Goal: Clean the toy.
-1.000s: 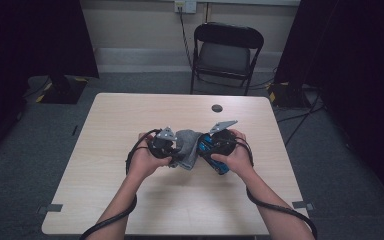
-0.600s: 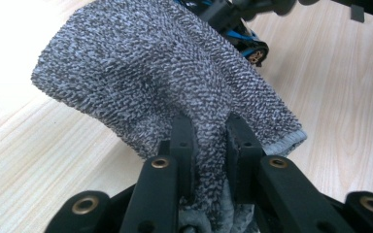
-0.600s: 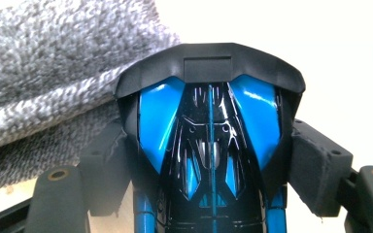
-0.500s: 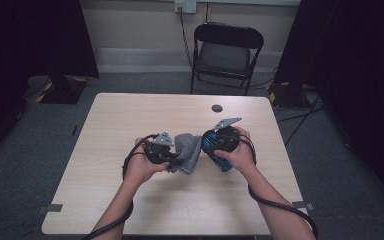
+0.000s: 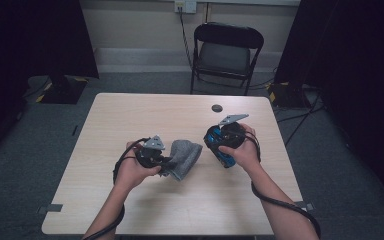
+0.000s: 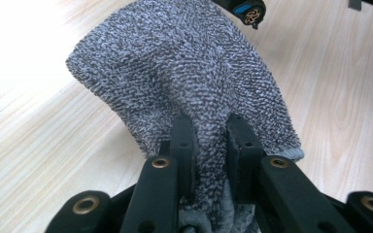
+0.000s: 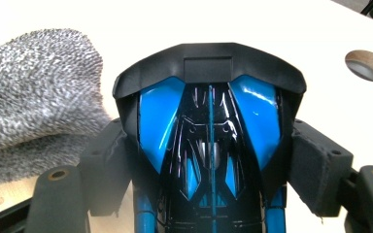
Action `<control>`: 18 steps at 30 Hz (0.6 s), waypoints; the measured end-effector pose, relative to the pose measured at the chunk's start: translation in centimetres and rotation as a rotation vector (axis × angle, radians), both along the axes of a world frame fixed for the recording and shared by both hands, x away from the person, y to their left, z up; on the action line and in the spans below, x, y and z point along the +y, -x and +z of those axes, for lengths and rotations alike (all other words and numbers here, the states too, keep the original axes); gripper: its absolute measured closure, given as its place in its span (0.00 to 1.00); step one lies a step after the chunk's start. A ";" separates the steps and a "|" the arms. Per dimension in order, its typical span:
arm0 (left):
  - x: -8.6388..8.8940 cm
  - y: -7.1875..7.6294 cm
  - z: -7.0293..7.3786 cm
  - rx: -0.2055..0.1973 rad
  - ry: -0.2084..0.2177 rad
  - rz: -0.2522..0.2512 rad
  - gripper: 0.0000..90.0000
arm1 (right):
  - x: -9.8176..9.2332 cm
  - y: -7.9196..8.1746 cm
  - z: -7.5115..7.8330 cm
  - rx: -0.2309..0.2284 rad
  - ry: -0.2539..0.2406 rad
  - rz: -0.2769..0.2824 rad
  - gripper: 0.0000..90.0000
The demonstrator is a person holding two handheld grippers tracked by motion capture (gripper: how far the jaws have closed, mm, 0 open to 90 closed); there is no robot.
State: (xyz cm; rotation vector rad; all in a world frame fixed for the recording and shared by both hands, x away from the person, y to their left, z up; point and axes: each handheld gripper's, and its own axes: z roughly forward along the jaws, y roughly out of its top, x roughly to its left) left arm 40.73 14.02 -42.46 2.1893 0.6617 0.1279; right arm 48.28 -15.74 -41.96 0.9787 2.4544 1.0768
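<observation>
A grey knitted cloth (image 5: 186,156) lies bunched on the light wooden table (image 5: 155,115), in front of the person's left hand. My left gripper (image 5: 169,162) is shut on its near edge; in the left gripper view both jaws pinch a fold of the cloth (image 6: 184,68) at the gripper (image 6: 211,127). To the right, held a little above the table, is a glossy blue and black toy car (image 5: 211,138). My right gripper (image 5: 216,142) is shut on it, and its pads press the car's (image 7: 209,131) two sides at the gripper (image 7: 212,162). The cloth (image 7: 34,92) lies just left of the car, apart from it.
A round cable hole (image 5: 216,108) sits in the tabletop beyond the right hand, and appears as the hole (image 7: 367,64) at upper right in the right gripper view. A black folding chair (image 5: 227,50) stands behind the table's far edge. Cables trail from both grippers along the forearms.
The left hand has drawn the cloth leftward, away from the car. The cloth and the right gripper were together; now a gap lies between them. The right hand has hardly moved.
</observation>
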 end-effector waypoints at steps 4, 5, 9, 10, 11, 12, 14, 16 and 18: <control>0.8 -0.1 0.3 -0.020 -0.007 0.042 0.85 | -0.2 0.0 0.2 0.003 -0.011 0.000 0.28; 0.9 -0.2 0.4 -0.022 -0.009 0.051 0.85 | -0.2 0.1 0.1 0.006 -0.012 0.003 0.28; 1.3 -0.9 0.8 -0.045 -0.003 0.103 0.84 | 0.1 0.6 -0.1 0.012 -0.012 0.021 0.28; 1.3 -1.1 0.9 -0.047 -0.001 0.118 0.84 | 0.2 0.6 -0.1 0.012 -0.013 0.026 0.28; 1.3 -1.2 1.0 -0.052 -0.002 0.129 0.84 | 0.3 0.8 -0.1 0.010 -0.017 0.031 0.28; 1.3 -1.4 1.1 -0.057 0.000 0.133 0.84 | 0.4 0.9 -0.2 0.012 -0.018 0.038 0.28; 1.1 -1.8 1.3 -0.059 0.007 0.141 0.84 | 0.6 1.2 -0.2 0.012 -0.019 0.048 0.28; 0.8 -2.1 1.5 -0.063 0.003 0.147 0.84 | 0.8 1.3 -0.3 0.012 -0.022 0.058 0.28; 0.6 -2.4 1.6 -0.064 0.006 0.146 0.84 | 0.9 1.5 -0.4 0.011 -0.021 0.065 0.28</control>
